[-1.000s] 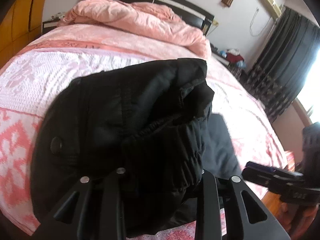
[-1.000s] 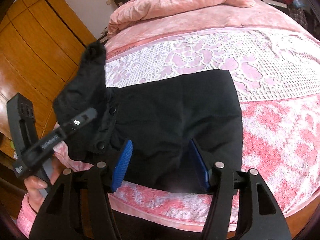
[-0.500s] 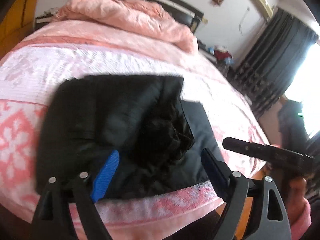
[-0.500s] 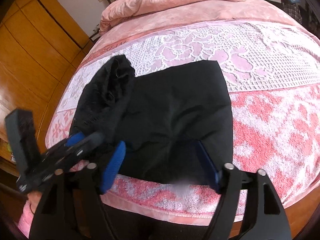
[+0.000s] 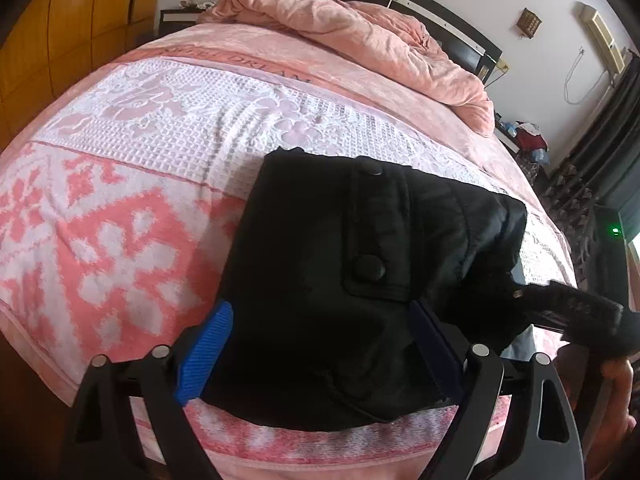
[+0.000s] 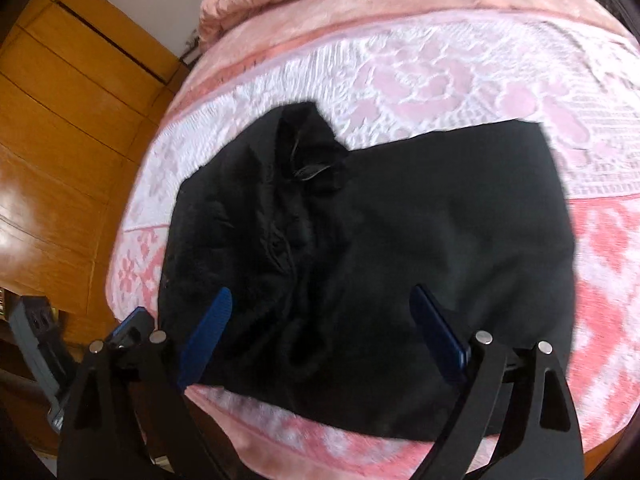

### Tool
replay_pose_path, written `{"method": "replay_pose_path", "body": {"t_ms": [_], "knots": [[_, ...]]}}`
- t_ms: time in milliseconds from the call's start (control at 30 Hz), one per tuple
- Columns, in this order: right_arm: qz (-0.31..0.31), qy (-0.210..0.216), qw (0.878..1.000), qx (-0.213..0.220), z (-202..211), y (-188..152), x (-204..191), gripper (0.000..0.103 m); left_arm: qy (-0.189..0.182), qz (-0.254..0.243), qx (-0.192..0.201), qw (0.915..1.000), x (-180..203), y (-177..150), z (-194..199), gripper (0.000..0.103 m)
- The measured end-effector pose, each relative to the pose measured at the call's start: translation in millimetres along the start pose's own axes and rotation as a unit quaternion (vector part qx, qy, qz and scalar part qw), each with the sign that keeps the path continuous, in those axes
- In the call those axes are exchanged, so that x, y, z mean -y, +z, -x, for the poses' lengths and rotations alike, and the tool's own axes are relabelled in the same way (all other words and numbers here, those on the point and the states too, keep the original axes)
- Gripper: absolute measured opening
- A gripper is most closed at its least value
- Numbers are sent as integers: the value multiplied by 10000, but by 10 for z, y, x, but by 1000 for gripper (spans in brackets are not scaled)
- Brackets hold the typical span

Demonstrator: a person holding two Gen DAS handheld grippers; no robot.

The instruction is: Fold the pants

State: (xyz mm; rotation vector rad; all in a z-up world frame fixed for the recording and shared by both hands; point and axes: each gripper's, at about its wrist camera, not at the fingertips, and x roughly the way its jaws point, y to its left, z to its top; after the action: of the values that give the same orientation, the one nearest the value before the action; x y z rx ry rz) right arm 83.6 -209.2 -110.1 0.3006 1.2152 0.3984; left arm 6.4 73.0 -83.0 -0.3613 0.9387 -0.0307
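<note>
The black pants (image 6: 360, 240) lie in a folded bundle near the front edge of the bed (image 5: 120, 208), on the pink-and-white patterned blanket (image 6: 460, 72), with the waistband end and its snap buttons (image 5: 370, 267) turned up on top at one side. In the right wrist view that upper layer looks bunched and ridged on the left of the bundle, while the right part lies flat. The left gripper (image 5: 320, 356) hovers just over the near edge with its jaws spread wide and nothing between them; the right gripper (image 6: 320, 340) is likewise wide and empty above the cloth. The fold seems largely made, so the step in hand is probably tidying: to do it well, a person would press the raised layer down flat, draw the crumpled waistband outward until its edges line up with the layer below, and keep the bundle from sliding off the mattress edge. The fabric looks padded and springy, so it may puff back up unless smoothed firmly. Behind, a pink duvet (image 5: 360, 36) is heaped by the headboard.
</note>
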Motion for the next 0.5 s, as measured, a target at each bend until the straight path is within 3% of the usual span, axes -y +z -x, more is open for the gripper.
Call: {"method": "replay_pose_path", "body": {"t_ms": [100,167,200,367,500], "knots": [[195,-263,9994,-109,-162,-29,-131,89,4,53,-43,10000,-12,-10,-42,90],[468,-210,9986,-128,-214,-52,-215,53,-14,125,-75,9999,-20,19,-85,90],[519,-168,9984,-143,-220,-62,-232,48,-20,170,-98,9998,-30,30,-105,90],[601,62,9982,-16,-120,-82,-199,29,-96,324,-39,9994,-35,54,-95,90],[561,506,9971,103,78,-78,-140,23,-141,343,81,9993,17,86,-22,90]]}}
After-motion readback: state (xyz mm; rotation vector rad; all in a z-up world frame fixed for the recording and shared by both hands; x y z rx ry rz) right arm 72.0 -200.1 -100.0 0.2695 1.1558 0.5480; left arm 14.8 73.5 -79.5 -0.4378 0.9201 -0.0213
